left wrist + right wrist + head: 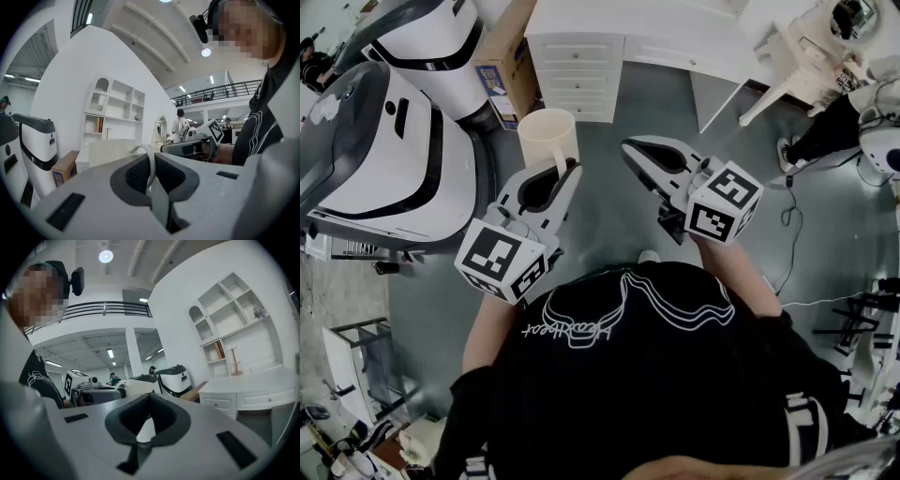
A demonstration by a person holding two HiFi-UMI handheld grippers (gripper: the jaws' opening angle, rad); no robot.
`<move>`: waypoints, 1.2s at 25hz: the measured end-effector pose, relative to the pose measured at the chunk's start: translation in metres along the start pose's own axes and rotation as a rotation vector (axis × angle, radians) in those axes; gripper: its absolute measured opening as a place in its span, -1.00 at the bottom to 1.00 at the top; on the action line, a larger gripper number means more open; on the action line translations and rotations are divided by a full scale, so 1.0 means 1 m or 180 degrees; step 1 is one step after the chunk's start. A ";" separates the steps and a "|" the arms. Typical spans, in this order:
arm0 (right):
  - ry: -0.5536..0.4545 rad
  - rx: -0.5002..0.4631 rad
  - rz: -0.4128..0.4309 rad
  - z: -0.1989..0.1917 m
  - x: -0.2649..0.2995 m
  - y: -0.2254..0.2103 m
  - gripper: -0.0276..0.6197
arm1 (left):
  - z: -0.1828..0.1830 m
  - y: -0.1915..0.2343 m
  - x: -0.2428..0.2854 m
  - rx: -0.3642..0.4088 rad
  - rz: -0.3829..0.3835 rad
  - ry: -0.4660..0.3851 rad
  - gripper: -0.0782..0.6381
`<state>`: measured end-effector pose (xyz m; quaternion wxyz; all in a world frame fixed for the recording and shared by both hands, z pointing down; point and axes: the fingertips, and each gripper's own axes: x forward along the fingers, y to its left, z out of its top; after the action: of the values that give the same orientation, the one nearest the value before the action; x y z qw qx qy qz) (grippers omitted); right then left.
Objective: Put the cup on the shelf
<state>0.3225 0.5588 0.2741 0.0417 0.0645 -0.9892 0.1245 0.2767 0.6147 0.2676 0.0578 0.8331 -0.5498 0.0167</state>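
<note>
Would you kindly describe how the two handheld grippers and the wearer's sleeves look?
Both the left gripper and right gripper have light grey wedge-shaped bodies with dark grey padded fingers. Each carries a white cube with black square markers. The person wears a black short-sleeved T-shirt with white line print.

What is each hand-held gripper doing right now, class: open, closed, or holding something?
Left hand-held gripper: closed on the handle of the cup.
Right hand-held gripper: closed, holding nothing.

A grey floor (656, 94), a white drawer cabinet (577, 70), a cardboard box (502, 70) beside it, white walls (70, 79).
</note>
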 end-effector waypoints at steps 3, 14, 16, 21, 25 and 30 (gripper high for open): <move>-0.0003 0.0008 -0.0004 -0.002 0.004 0.000 -0.90 | -0.004 0.006 0.000 -0.0034 -0.0010 0.0009 -0.71; 0.0054 0.0114 -0.0008 -0.007 0.027 -0.035 -0.90 | -0.014 0.040 0.024 -0.0185 0.0002 0.0074 -0.71; 0.0036 0.0126 0.0005 -0.004 0.037 -0.048 -0.90 | -0.014 0.053 0.034 -0.0193 0.0017 0.0087 -0.71; 0.0006 0.0149 -0.0003 0.001 0.074 -0.096 -0.90 | -0.018 0.096 0.067 -0.0232 0.0040 0.0154 -0.71; 0.0016 0.0220 -0.0006 0.009 0.106 -0.153 -0.90 | -0.018 0.141 0.111 -0.0305 0.0086 0.0201 -0.71; 0.0034 0.0292 0.0035 0.028 0.146 -0.231 -0.90 | -0.011 0.201 0.179 -0.0358 0.0084 0.0246 -0.71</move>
<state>0.2082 0.3124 0.3175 0.0432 0.0603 -0.9826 0.1703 0.1629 0.3745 0.3103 0.1255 0.8200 -0.5582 0.0188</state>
